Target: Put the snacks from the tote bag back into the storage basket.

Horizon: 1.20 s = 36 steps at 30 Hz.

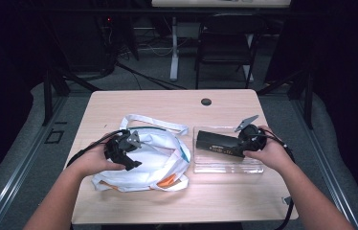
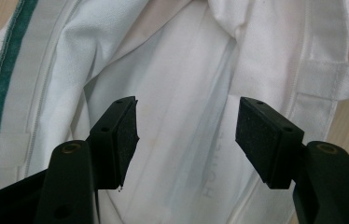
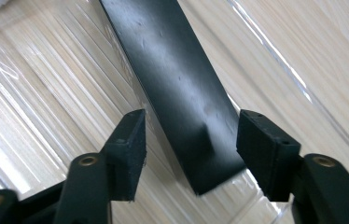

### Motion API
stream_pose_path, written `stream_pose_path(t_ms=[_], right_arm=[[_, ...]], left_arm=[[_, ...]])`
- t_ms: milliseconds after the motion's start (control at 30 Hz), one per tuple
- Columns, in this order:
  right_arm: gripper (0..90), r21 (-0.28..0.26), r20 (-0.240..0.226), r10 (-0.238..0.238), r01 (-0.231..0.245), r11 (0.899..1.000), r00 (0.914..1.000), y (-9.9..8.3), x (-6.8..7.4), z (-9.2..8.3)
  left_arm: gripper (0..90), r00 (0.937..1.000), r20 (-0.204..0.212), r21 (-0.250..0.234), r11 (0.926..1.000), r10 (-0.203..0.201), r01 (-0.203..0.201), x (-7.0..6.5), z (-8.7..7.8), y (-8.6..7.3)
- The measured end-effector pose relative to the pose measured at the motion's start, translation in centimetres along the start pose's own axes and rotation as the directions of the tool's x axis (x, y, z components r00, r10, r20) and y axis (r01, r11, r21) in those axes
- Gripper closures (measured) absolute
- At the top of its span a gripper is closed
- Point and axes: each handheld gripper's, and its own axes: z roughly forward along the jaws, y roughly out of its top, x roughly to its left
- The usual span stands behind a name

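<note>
Count: one white cloth bag (image 1: 155, 158), one long black box (image 1: 219, 144), one clear plastic tray (image 1: 227, 165), two grippers, one wooden table (image 1: 167, 103).
Black box, look: a slim, matte black bar with flat faces and faint scuffs, showing small gold markings along its side in the high view.
Black box, place: it is lying in the clear plastic tray on the right half of the table, its far end pointing toward the bag, just beside the bag's handles.
Tray, look: transparent, ribbed, letting the wood grain show through (image 3: 46, 93).
Right gripper (image 1: 244, 139): it is sitting at the near end of the black box (image 3: 177, 88); the jaws are standing apart on either side of that end, the right pad close against the box's edge, the left pad clear of it, so nothing is being pinched.
Left gripper (image 1: 129, 151): it is hovering over the bag, jaws spread wide with only white fabric (image 2: 186, 116) beyond them, gripping nothing.
Bag, look: crumpled white cloth with a green trim strip (image 2: 4, 79), white strap handles, and something orange showing at its near edge (image 1: 167, 180).
</note>
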Motion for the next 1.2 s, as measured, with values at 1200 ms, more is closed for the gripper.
stream_pose_path(t_ms=[1200], right_arm=[[52.3,0.051,0.044,0.221,-0.223,0.973,0.9742,-2.9,-0.4,0.7]], left_arm=[[41.8,0.9991,-0.015,-0.003,0.9992,-0.040,0.040,-0.1,0.9,-1.6]])
